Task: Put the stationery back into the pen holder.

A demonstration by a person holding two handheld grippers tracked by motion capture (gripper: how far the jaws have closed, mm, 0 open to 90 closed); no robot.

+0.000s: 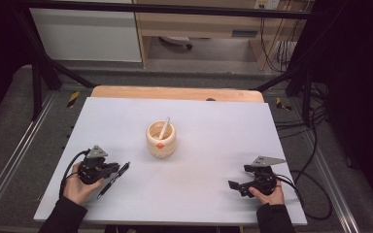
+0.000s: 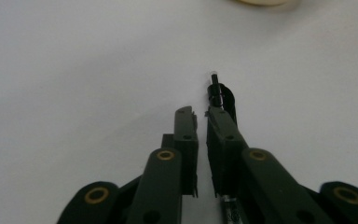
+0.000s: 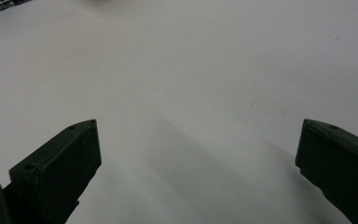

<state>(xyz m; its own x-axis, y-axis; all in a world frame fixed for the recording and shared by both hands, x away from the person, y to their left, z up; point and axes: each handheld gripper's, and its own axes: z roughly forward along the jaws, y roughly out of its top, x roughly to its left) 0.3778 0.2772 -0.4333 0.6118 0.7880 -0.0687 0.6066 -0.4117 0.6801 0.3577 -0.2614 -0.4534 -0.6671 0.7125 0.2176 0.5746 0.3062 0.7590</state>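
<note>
Two grippers rest low over the white table [image 1: 199, 194], one in each of the person's hands. No brand name, label or writing can be read; the one mark in sight is a small orange spot on the front of the cream cup [image 1: 161, 140], which stands ahead of both grippers near the middle of the table with a pale stick [image 1: 164, 128] leaning in it.

The left gripper [image 2: 202, 114] is held nearly level, tipped down toward the table top, the left hand [image 1: 80, 187] wrapped round its body from behind. Its jaws stand almost together with a thin gap between them, and nothing sits in that gap. The black pen [image 1: 112, 179] lies on the table just beside this gripper, along the outer side of its right-hand jaw, its tip poking out past the jaw ends.

The right gripper [image 1: 238, 186] lies well apart from the pen, held level by the right hand [image 1: 268, 194], jaws spread wide over bare table.
</note>
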